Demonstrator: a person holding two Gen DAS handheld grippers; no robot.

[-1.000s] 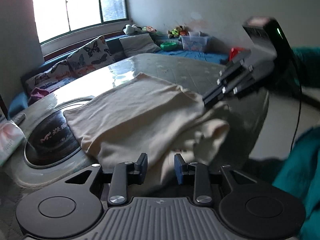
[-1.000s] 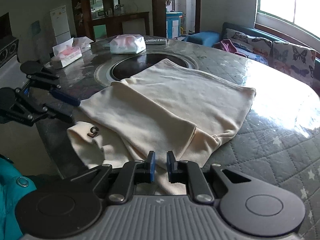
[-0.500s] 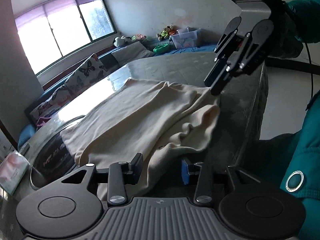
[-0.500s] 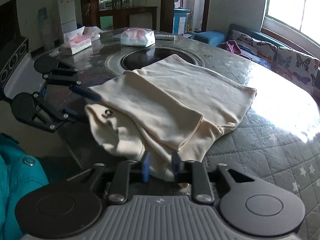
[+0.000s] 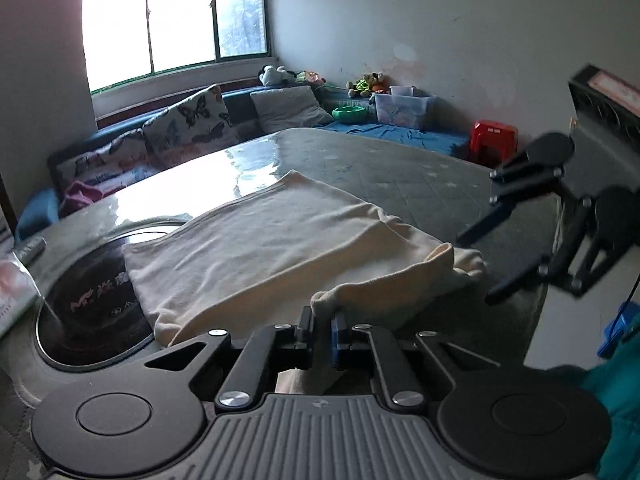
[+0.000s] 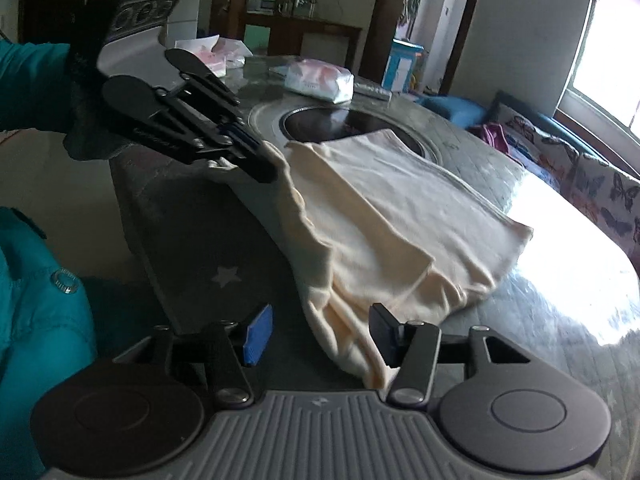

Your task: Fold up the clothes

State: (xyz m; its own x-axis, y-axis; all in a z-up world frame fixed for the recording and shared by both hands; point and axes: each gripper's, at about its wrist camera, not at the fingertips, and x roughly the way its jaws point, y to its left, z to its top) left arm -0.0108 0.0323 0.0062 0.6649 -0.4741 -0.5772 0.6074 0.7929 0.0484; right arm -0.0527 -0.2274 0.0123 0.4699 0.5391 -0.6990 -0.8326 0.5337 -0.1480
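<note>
A cream garment (image 5: 280, 240) lies partly folded on the quilted round table (image 5: 420, 184), its near edge hanging over the rim. My left gripper (image 5: 322, 322) is shut on a bunched bit of that near edge. In the right wrist view the left gripper (image 6: 266, 168) pinches the cloth (image 6: 400, 208) at the table's rim and holds it slightly raised. My right gripper (image 6: 320, 334) is open, with the hanging fold of cloth loose between its fingers. In the left wrist view the right gripper (image 5: 474, 271) stands open beside the garment's right corner.
A dark round hotplate (image 5: 80, 300) is set into the table's middle, partly under the garment. Tissue packs (image 6: 320, 80) lie at the far side. A sofa with butterfly cushions (image 5: 180, 132) and a red stool (image 5: 494, 136) stand beyond. A teal sleeve (image 6: 36, 84) is at left.
My left gripper has closed on the garment's near edge and lifted it a little. My right gripper has opened wide, and the cloth's near edge has been drawn toward the table's rim.
</note>
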